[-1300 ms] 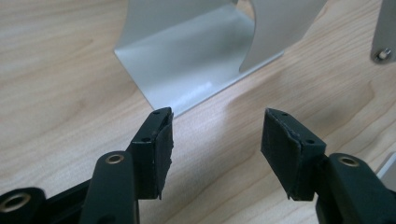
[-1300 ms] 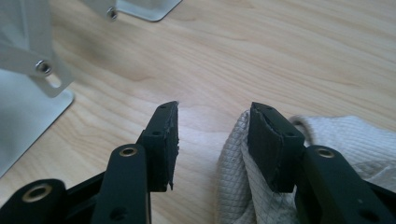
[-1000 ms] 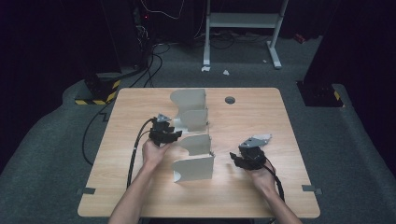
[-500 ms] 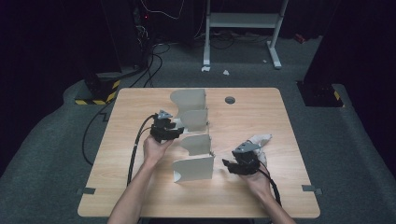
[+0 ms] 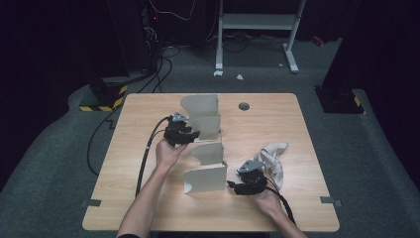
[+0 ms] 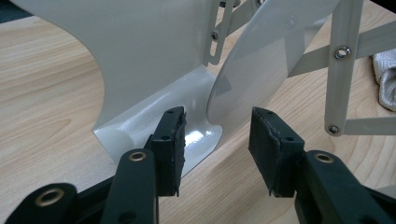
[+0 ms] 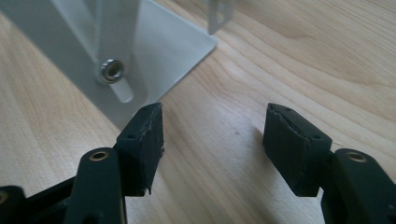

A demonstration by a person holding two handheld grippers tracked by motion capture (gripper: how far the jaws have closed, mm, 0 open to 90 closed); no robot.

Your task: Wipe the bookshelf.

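Observation:
A white metal folding rack (image 5: 205,148) with several upright plates stands mid-table. My left gripper (image 5: 194,134) is at the rack's left side by its second plate. In the left gripper view its jaws (image 6: 217,123) are open, and the lower edge of a rounded plate (image 6: 254,70) sits just past the gap, untouched by the pads (image 6: 175,144). My right gripper (image 5: 231,186) is low beside the right end of the front plate (image 5: 205,179). Its jaws (image 7: 215,116) have just been opening and stand open over bare wood, next to a corner of the rack's base (image 7: 154,51).
A crumpled white cloth (image 5: 272,156) lies on the table to the right of the rack, just behind my right hand. A round grommet (image 5: 243,106) sits in the tabletop at the back. The left gripper's cable (image 5: 148,148) trails off the table's left front.
My right gripper has moved left and nearer to me, away from the cloth and up to the front plate's right end. The left gripper has hardly shifted.

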